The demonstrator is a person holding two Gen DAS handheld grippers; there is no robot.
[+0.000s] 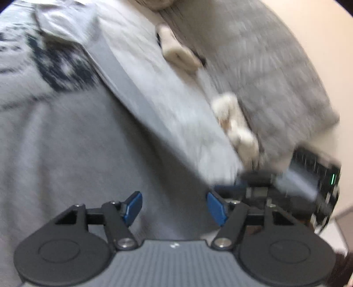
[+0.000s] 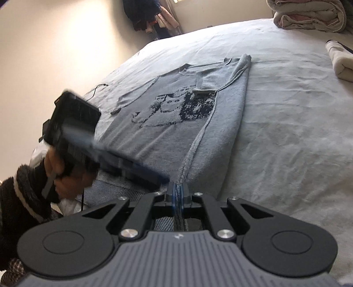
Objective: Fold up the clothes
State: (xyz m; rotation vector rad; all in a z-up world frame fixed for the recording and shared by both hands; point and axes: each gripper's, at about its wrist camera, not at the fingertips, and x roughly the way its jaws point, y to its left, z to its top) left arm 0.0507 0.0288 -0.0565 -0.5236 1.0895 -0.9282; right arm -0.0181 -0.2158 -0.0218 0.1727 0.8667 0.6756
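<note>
A: Where is the sweater?

B: The grey sweater lies flat on the bed sheet, its dark knitted picture facing up. One side is folded in over the body, with a sleeve lying across the chest.

A: And the right gripper?

B: The right gripper sits at the sweater's near hem. Its blue pads are pressed together with a ridge of the grey knit pinched between them.

A: The left one?

B: The left gripper hangs over the sweater with its blue fingers well apart and nothing between them. From the right camera it shows as a blurred black body held in a hand with a fuzzy dark sleeve, just left of the right gripper.

A: Anything else on the bed?

B: A bundled blanket at the far corner and a folded cream garment near the right edge, both well apart from the sweater.
</note>
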